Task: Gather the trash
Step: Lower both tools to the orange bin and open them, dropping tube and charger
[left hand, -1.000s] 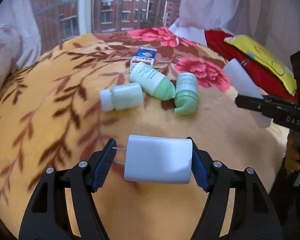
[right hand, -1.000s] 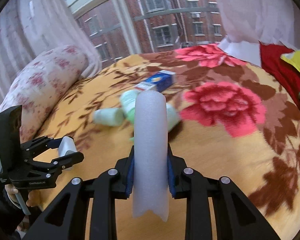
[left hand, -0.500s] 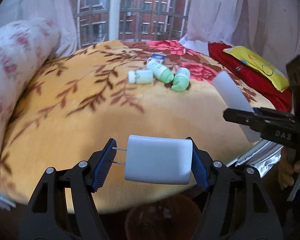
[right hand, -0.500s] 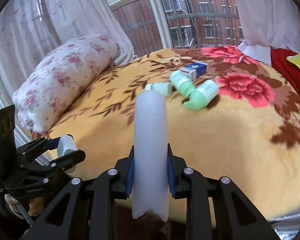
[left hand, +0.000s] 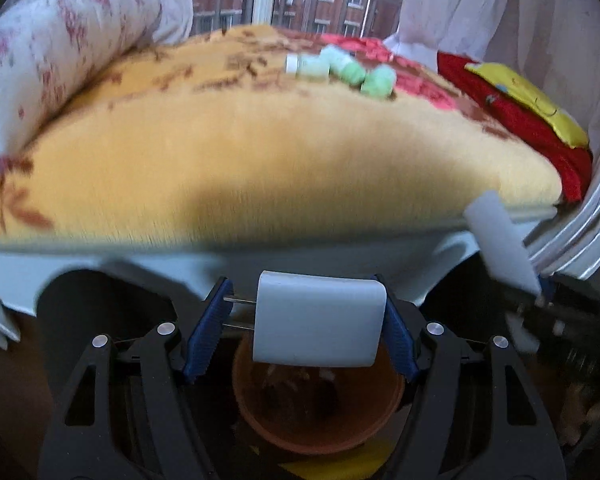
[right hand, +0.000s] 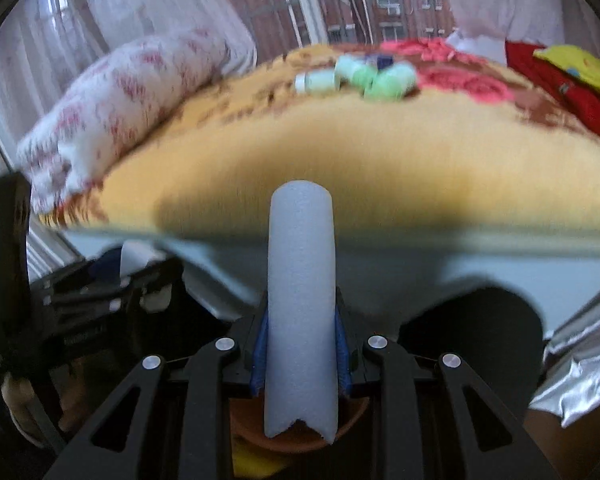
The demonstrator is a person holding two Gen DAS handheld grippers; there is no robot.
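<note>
My left gripper (left hand: pixel 306 326) is shut on a white plug adapter (left hand: pixel 318 324), its two metal prongs against the left pad. Below it stands a brown round bin (left hand: pixel 320 412) with dark scraps inside. My right gripper (right hand: pixel 302 350) is shut on a pale foam tube (right hand: pixel 302 308) that stands upright between the pads; the same bin (right hand: pixel 300 436) shows under its lower end. Each gripper appears at the edge of the other's view: the right gripper (left hand: pixel 540 300) with its foam, the left gripper (right hand: pixel 100 284). Several green and white bottles (left hand: pixel 340 68) lie far back on the bed.
A bed with a yellow floral blanket (left hand: pixel 280 152) fills the upper half, its pale edge (left hand: pixel 140 264) just beyond both grippers. A flowered pillow (left hand: pixel 52 60) lies at left, a red and yellow cushion (left hand: pixel 520 96) at right. Silver foil material (right hand: pixel 580 368) hangs at right.
Both grippers have drawn back from over the bed and sunk past its edge, still holding the adapter and the foam tube. The brown bin has come into view beneath them.
</note>
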